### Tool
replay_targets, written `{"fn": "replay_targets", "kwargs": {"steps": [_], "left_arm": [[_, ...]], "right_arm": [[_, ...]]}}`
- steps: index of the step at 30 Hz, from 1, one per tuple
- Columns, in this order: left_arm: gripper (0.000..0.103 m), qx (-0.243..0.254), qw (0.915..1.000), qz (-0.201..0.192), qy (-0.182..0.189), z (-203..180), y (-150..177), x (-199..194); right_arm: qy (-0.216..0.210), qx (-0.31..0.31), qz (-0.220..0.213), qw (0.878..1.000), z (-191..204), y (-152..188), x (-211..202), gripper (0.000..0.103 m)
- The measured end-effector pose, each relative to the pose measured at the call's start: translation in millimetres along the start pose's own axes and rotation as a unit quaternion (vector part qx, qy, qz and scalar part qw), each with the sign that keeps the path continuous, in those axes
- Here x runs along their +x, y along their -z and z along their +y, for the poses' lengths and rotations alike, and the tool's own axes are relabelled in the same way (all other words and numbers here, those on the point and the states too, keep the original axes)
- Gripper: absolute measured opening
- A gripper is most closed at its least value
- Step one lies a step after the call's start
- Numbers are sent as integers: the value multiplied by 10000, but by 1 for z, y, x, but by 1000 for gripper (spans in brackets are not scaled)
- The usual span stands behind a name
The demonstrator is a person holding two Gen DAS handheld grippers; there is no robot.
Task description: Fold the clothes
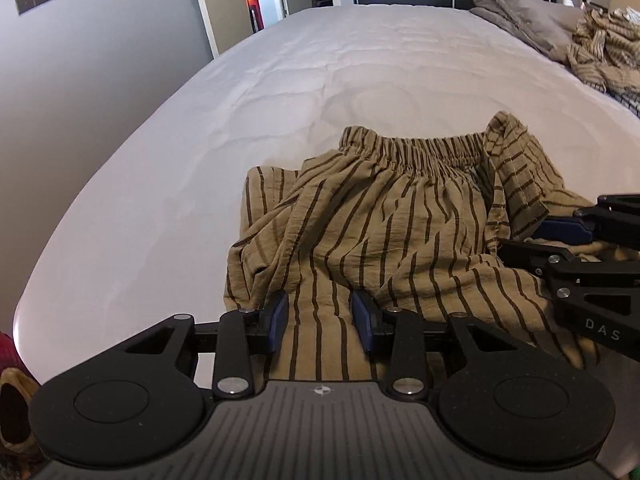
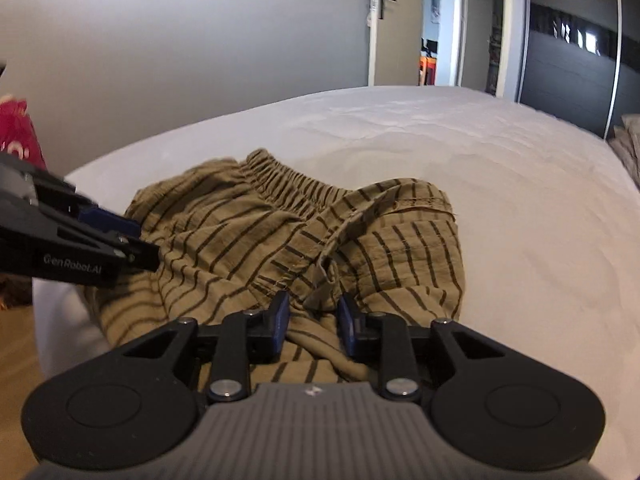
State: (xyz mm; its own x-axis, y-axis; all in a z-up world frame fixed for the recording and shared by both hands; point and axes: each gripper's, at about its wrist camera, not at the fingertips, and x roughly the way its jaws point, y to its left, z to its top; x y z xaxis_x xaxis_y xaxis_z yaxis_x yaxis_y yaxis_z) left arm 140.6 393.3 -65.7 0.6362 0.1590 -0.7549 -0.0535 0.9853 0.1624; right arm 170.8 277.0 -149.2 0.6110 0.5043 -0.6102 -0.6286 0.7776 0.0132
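Observation:
Tan shorts with dark stripes (image 1: 400, 216) lie crumpled on the white bed (image 1: 280, 80), with the elastic waistband (image 1: 416, 148) at the far side. My left gripper (image 1: 321, 318) hovers over the near left part of the cloth. It is open, and flat fabric lies between its blue pads (image 1: 280, 316). My right gripper (image 2: 314, 316) stands over the right half of the shorts (image 2: 280, 240), by a folded-over leg hem (image 2: 408, 204). It is open, with bunched fabric between its fingers. Each gripper also shows in the other's view: the right gripper (image 1: 532, 242) and the left gripper (image 2: 134, 238).
Grey pillows (image 1: 520, 12) and a heap of more striped clothes (image 1: 600, 52) sit at the far right of the bed. The bed's left edge (image 1: 100, 184) drops off towards a grey wall. A red object (image 2: 16, 136) lies beside the near left corner, over a wooden floor (image 2: 20, 360).

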Motion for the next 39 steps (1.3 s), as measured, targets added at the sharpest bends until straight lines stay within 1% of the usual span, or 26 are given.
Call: {"fn": "replay_targets", "kwargs": {"steps": [5,6,7,8,10,13,15,17,18,19,22,23,25,26,28,31,34,36,39], "left_arm": [[35,177,9997,39,-170,-8,-3,-5],[39,218,9995,39,-209,-11,-4,-8],[43,263,9993,36,-249,-13,-6,-12],[44,345,9990,6,-298,-18,-8,-17],[45,453,9982,-120,-375,-28,-11,-27],[46,551,9973,-373,-326,-42,-23,-51],[48,588,9960,-629,-236,-56,-34,-74],[52,576,9942,-902,-67,-70,-45,-98],[54,568,9929,-1043,31,-77,-50,-110],[58,562,9911,-1202,124,-88,-54,-126],[63,635,9837,-1644,370,-119,-64,-167],[68,666,9809,-1785,382,-132,-67,-182],[77,727,9739,-2131,289,-158,-69,-206],[77,758,9682,-2369,274,-173,-68,-221],[77,822,9613,-2595,426,-196,-70,-242],[77,642,9579,-2700,737,-231,-68,-267],[78,415,9535,-2854,871,-263,-59,-286],[78,236,9546,-2818,939,-279,-52,-291],[78,-132,9585,-2554,1260,-297,-40,-294]], "right_arm": [[-130,96,144,9998,-6,-10,0,32],[-186,125,136,9997,-8,-12,-7,33],[-232,162,111,9995,-11,-13,-14,43],[-235,236,8,9994,-15,-15,-24,54],[-240,377,-192,9988,-23,-19,-44,66],[-235,341,-313,9986,-31,-25,-78,68],[-163,262,-392,9988,-37,-29,-104,72],[-93,210,-497,9985,-44,-30,-130,83],[-18,199,-545,9983,-49,-30,-146,85],[63,189,-593,9980,-54,-29,-162,87],[431,208,-776,9958,-70,-25,-214,91],[559,245,-857,9945,-76,-24,-231,93],[821,320,-1042,9906,-88,-19,-268,96],[944,357,-1129,9885,-94,-16,-286,98],[1215,451,-1308,9829,-106,-9,-324,100],[1574,548,-1467,9750,-118,3,-375,102],[1885,503,-1496,9693,-126,21,-419,102],[2083,474,-1552,9645,-126,35,-438,102],[2402,524,-1558,9567,-125,55,-458,102]]}}
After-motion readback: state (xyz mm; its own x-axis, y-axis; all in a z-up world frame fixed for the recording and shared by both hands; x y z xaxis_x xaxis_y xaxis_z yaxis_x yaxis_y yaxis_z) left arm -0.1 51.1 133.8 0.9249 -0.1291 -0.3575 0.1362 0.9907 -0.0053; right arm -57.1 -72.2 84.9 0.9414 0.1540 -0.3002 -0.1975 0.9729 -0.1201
